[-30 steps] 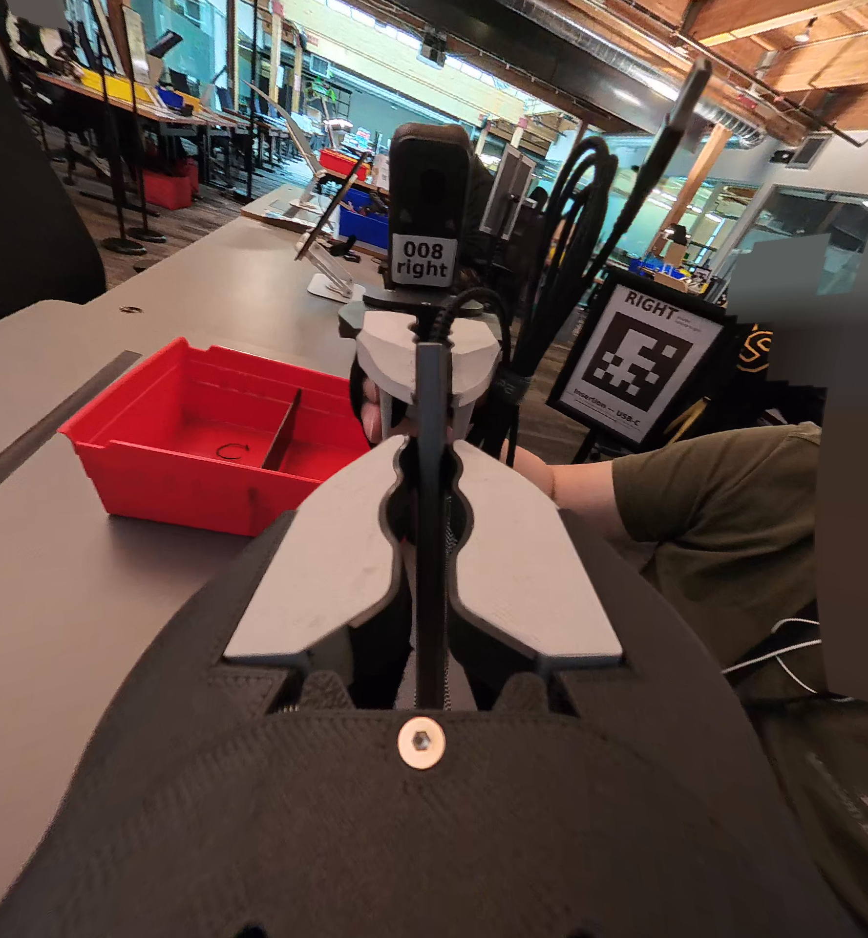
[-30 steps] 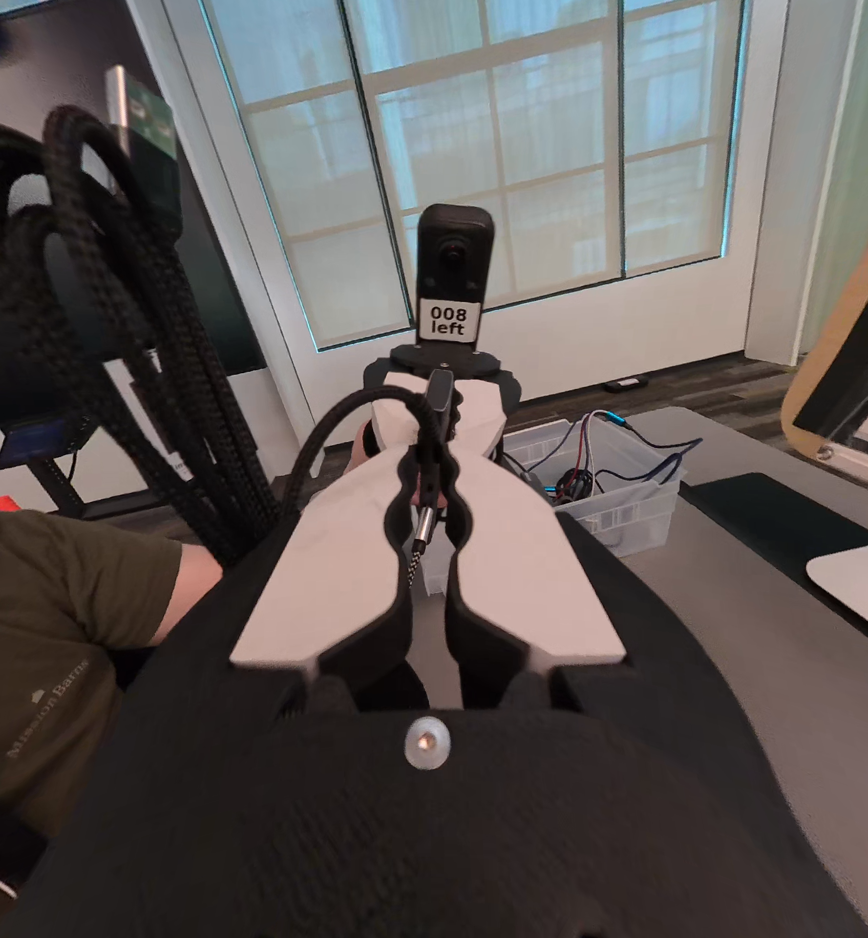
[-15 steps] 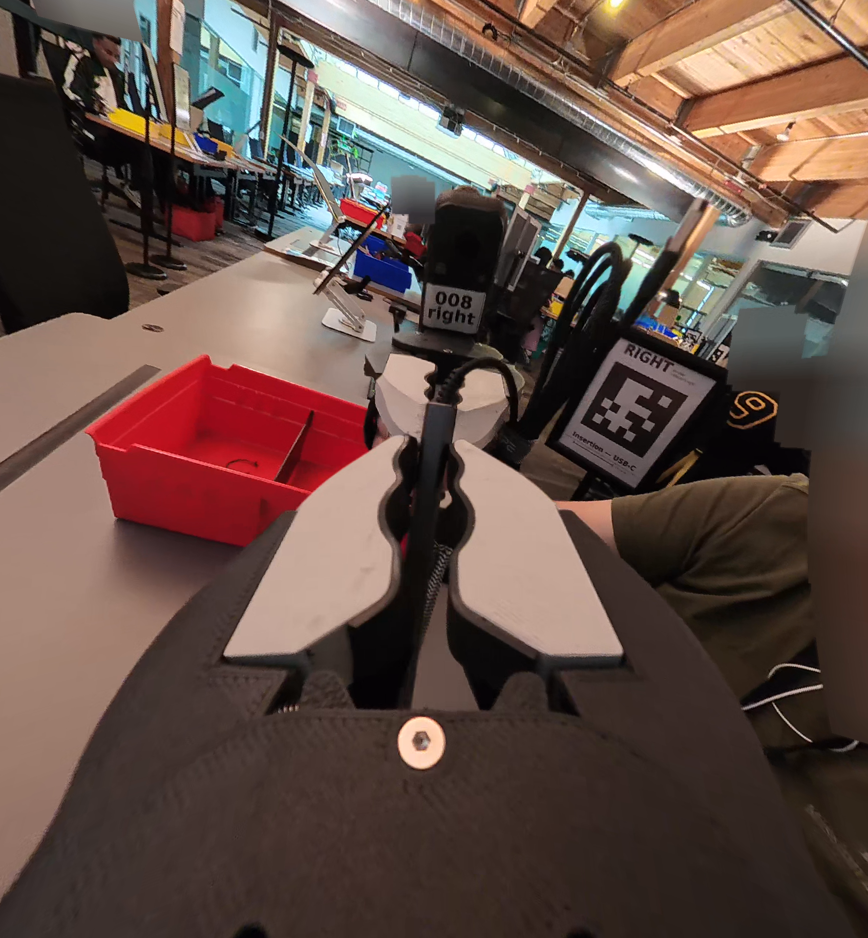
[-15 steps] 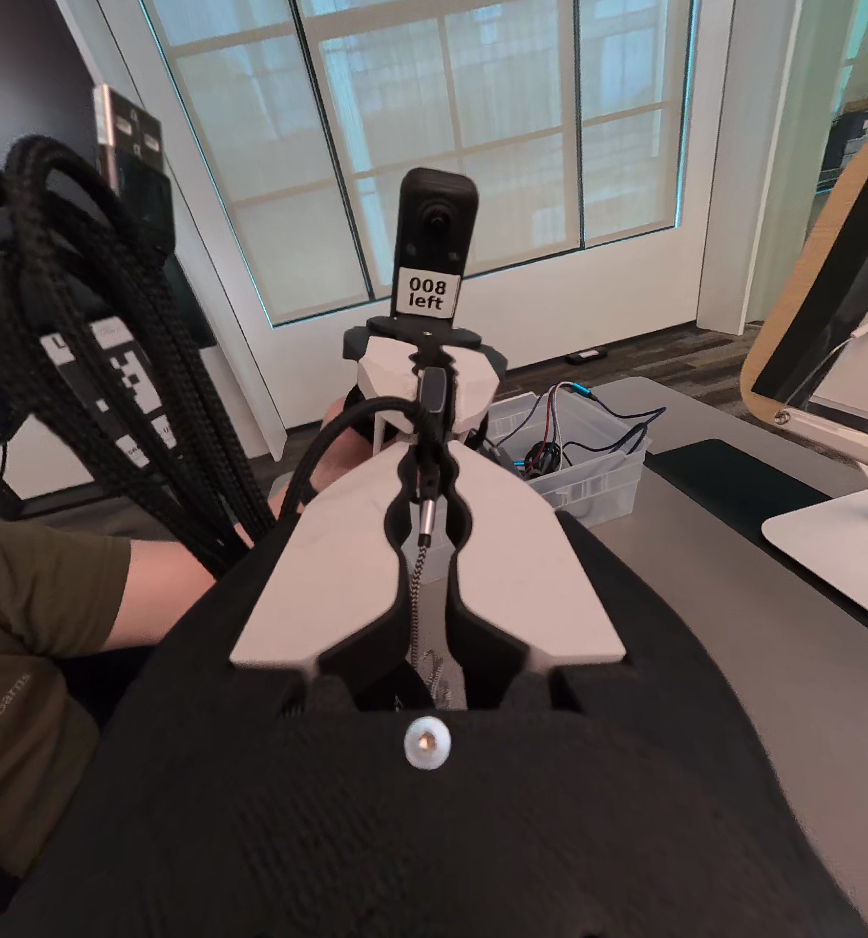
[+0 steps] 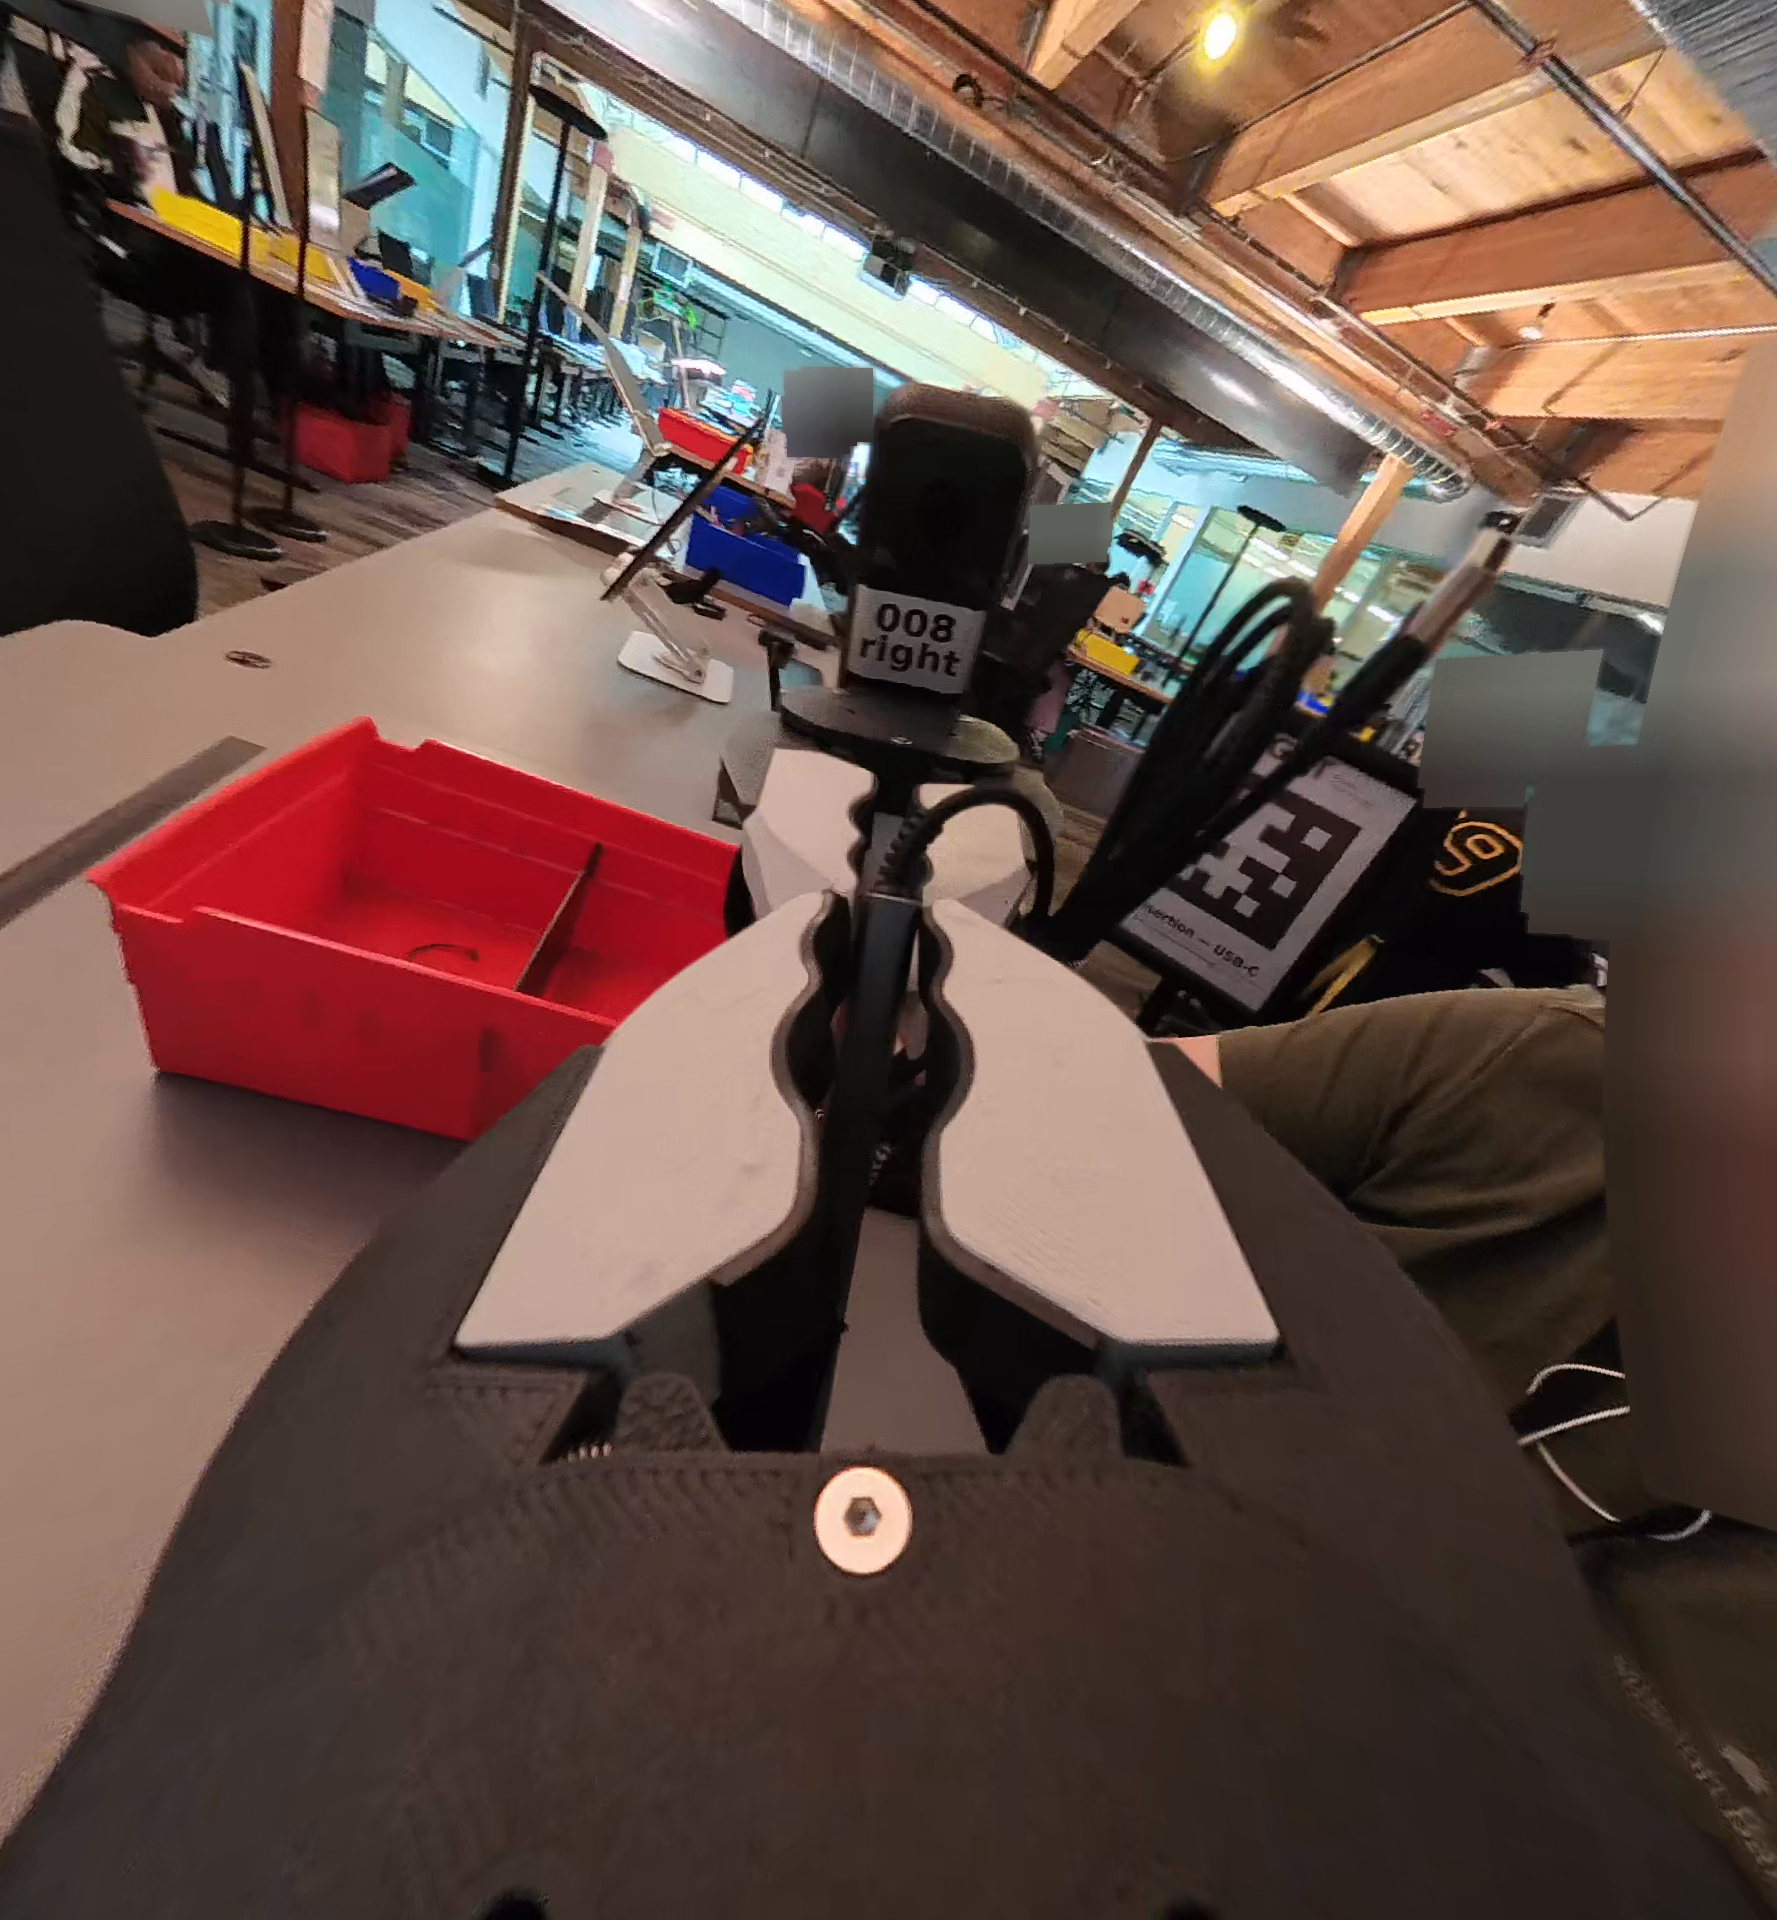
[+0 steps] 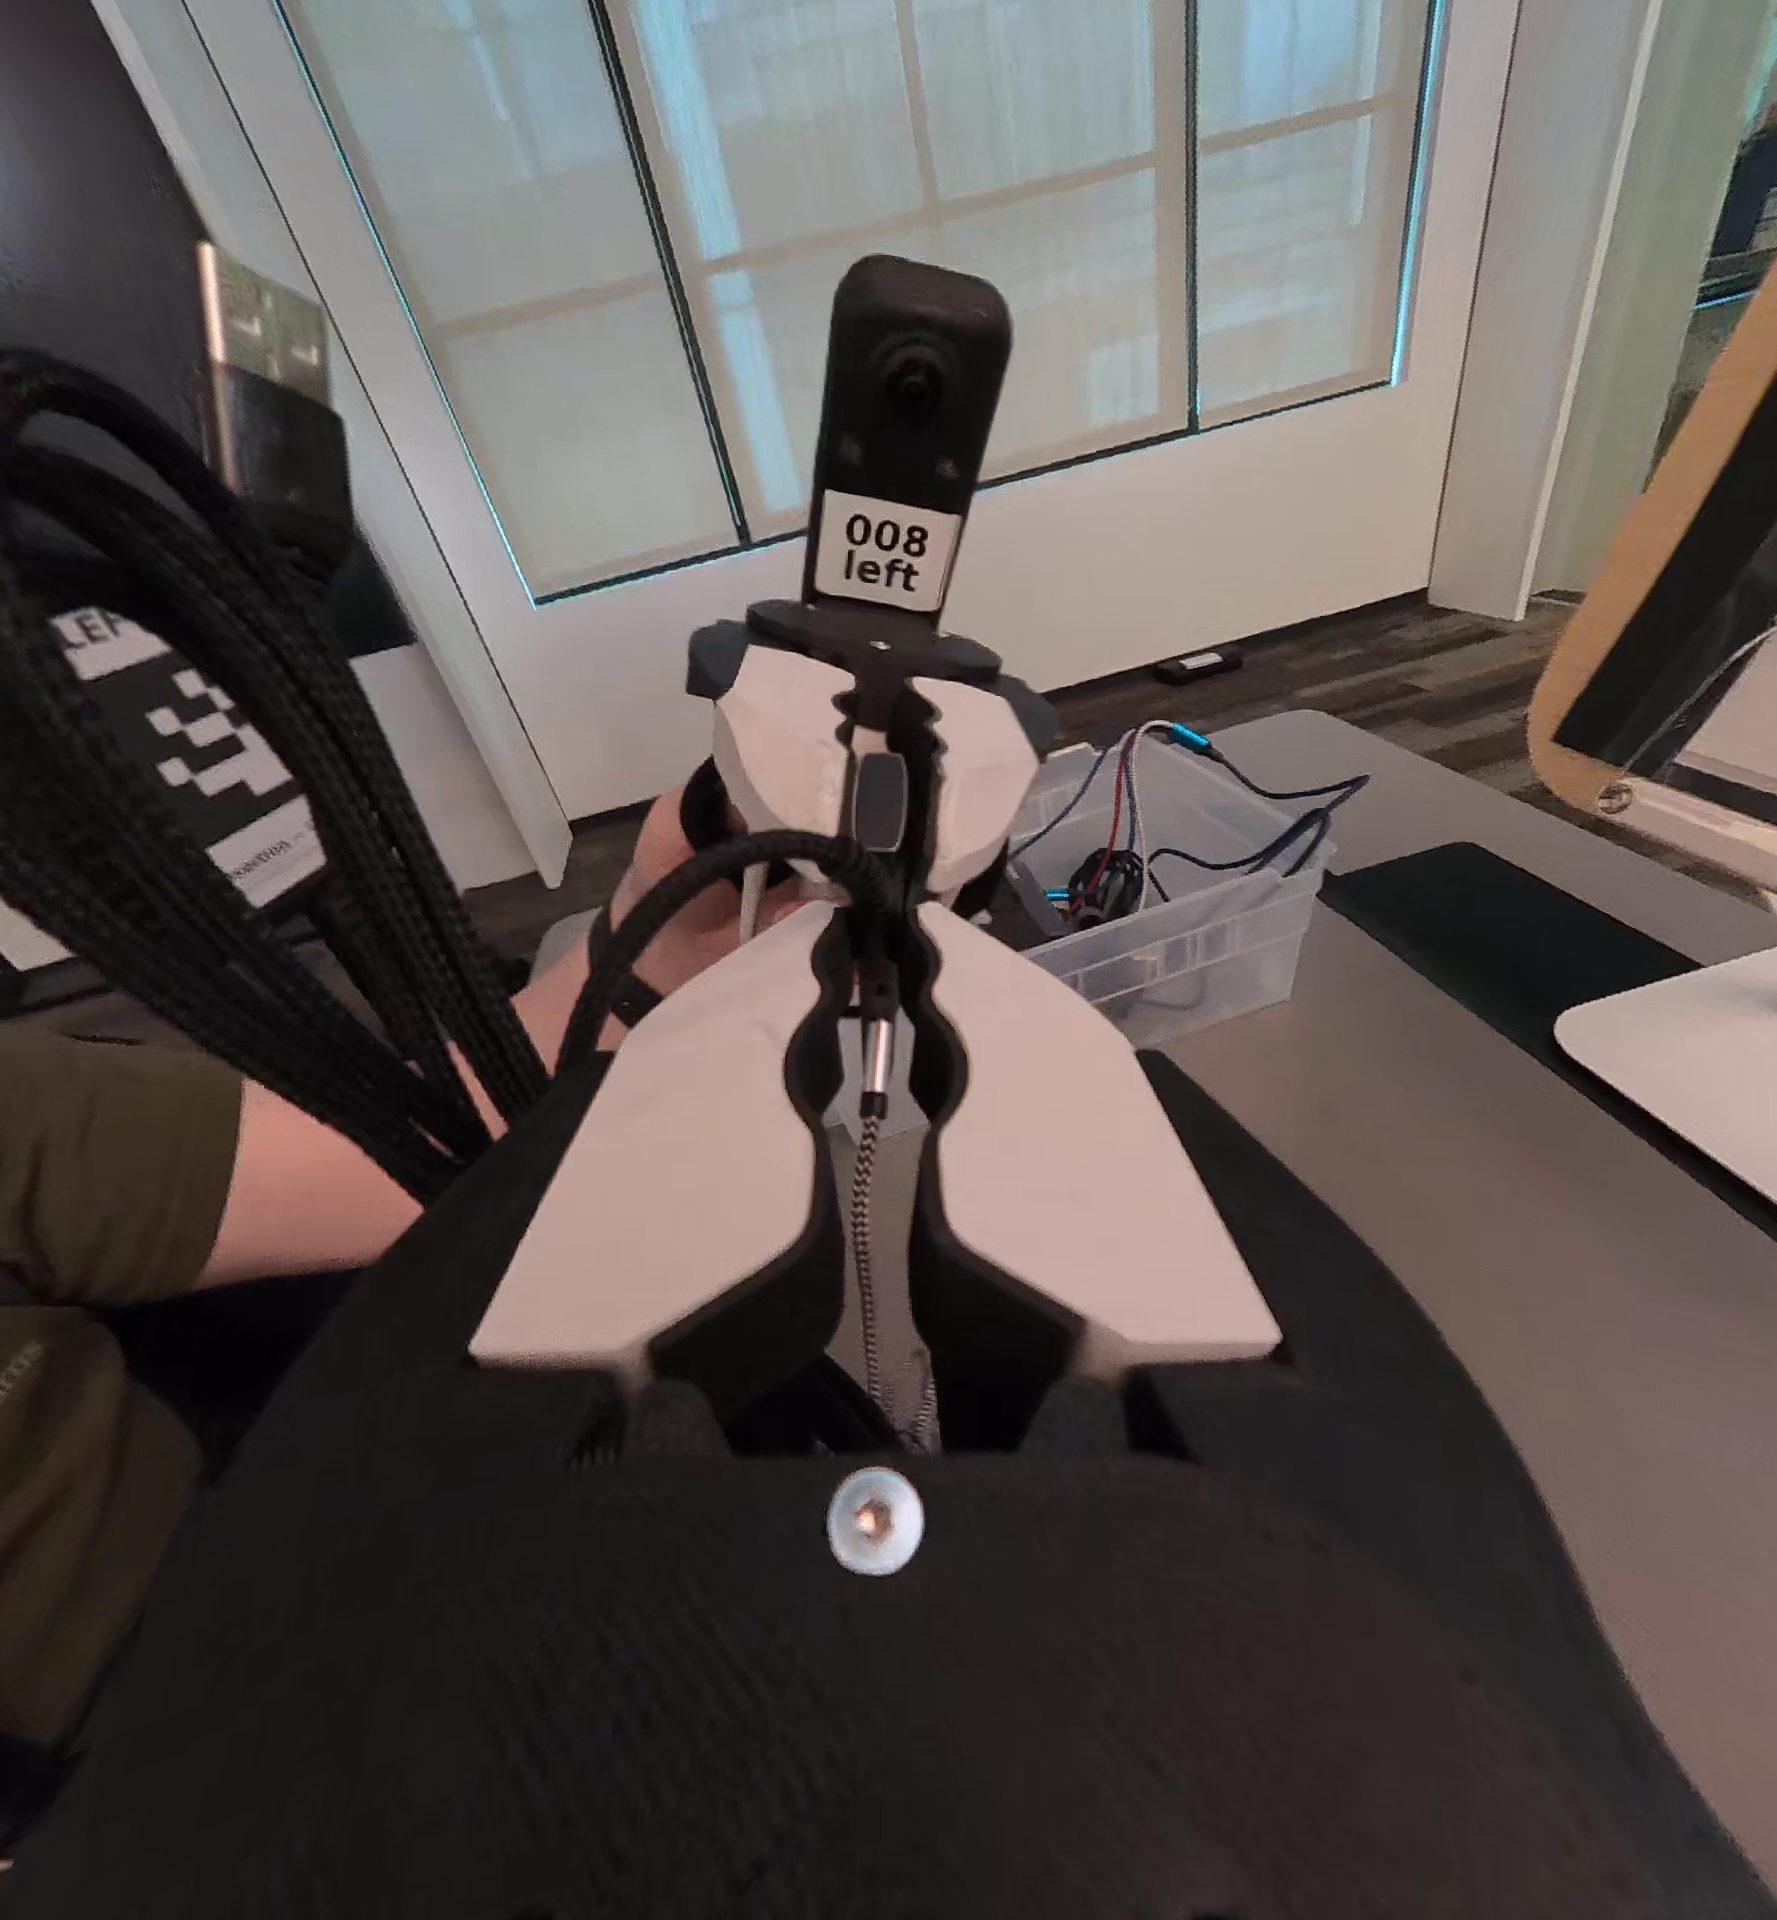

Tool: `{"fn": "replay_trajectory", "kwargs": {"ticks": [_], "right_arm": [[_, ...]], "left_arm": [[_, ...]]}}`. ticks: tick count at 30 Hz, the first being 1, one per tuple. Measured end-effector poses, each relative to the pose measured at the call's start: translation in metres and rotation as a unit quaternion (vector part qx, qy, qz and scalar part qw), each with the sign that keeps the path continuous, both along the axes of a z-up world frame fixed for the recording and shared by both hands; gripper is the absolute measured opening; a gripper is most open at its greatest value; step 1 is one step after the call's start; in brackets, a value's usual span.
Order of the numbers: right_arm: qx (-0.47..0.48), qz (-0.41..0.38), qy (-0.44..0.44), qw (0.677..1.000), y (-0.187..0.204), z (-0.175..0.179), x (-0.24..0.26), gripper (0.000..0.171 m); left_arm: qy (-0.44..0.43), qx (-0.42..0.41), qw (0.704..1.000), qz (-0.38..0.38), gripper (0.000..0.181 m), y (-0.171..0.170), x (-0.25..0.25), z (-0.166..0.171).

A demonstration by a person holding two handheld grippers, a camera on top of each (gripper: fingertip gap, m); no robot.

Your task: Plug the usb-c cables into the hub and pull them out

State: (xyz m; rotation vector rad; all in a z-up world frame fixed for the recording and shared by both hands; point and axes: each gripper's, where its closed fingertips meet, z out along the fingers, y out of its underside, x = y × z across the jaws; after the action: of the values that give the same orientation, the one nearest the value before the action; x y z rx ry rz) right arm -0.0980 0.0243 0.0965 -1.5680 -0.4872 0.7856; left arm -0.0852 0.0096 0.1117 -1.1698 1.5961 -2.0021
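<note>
My left gripper (image 5: 879,912) is shut on the hub (image 5: 863,1049), a thin dark slab seen edge-on between its grey fingers. The hub's black braided lead (image 5: 988,805) loops off to the right. My right gripper (image 6: 879,925) faces it tip to tip and is shut on a usb-c cable plug (image 6: 876,1070), silver with a grey-white braided cable (image 6: 863,1226) running back. In the right wrist view the hub (image 6: 882,800) stands upright between the left gripper's white fingers (image 6: 780,779). The plug's front end meets the hub's lower end; I cannot tell if it is seated.
A red divided bin (image 5: 396,935) sits on the grey table (image 5: 136,1247) at left. A bundle of black cables (image 6: 136,727) hangs by the person's arm (image 6: 344,1174). A clear box of wires (image 6: 1175,904) and a white stand base (image 6: 1715,1070) lie to the right. My left and right fingertips are right by each other.
Both grippers stay shut and tip to tip. Both views have tilted upward a little, and the hub now leans slightly in the left wrist view.
</note>
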Motion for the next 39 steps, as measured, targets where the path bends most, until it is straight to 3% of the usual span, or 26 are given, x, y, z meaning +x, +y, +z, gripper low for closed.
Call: {"fn": "replay_trajectory", "kwargs": {"ticks": [10, 18, 39], "right_arm": [[-0.018, 0.059, 0.033, 0.998, -0.009, 0.004, -0.010, 0.009], [-0.010, 0.042, 0.005, 0.999, -0.008, 0.001, -0.011, 0.009], [-0.036, 0.034, 0.003, 0.999, 0.001, -0.009, -0.008, 0.009]], "left_arm": [[0.013, 0.086, 0.996, 0.005, 0.009, -0.007, -0.012, -0.001], [0.045, 0.046, 0.998, -0.025, 0.013, -0.007, -0.017, -0.005], [0.065, 0.159, 0.985, 0.025, 0.009, 0.005, -0.015, -0.020]]}}
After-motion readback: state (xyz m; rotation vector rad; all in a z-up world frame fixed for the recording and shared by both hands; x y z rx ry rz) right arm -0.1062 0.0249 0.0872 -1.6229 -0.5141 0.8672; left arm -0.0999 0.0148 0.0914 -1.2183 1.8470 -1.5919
